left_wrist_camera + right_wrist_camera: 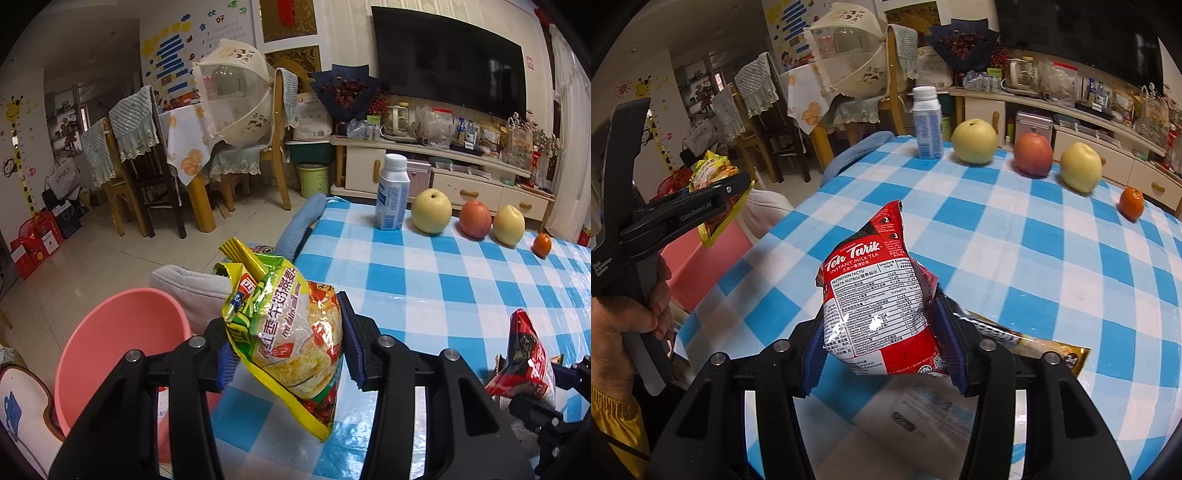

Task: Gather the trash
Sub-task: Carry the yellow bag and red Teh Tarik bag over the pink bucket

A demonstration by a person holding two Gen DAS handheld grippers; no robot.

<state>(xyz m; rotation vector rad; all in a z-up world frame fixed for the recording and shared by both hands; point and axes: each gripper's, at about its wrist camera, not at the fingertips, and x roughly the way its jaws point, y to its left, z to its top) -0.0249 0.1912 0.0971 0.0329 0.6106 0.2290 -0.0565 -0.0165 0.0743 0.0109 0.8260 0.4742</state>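
Note:
My left gripper (288, 343) is shut on a yellow-green snack bag (284, 325) and holds it above the table's left edge, beside a pink bin (110, 332) on the floor. It also shows in the right wrist view (735, 192), with the bag (713, 173) over the pink bin (701, 266). My right gripper (882, 332) is shut on a red Teh Tarik milk tea packet (879, 295), held above the blue checked tablecloth (1034, 258). That packet also shows in the left wrist view (524, 358). A dark and gold sachet (1034, 343) lies on the cloth behind my right fingers.
On the table's far side stand a white and blue bottle (392, 192), two yellow pears (431, 210), a red apple (475, 218) and a small orange (541, 244). A printed paper (923, 417) lies under the right gripper. Chairs and a dining table (177, 147) stand beyond.

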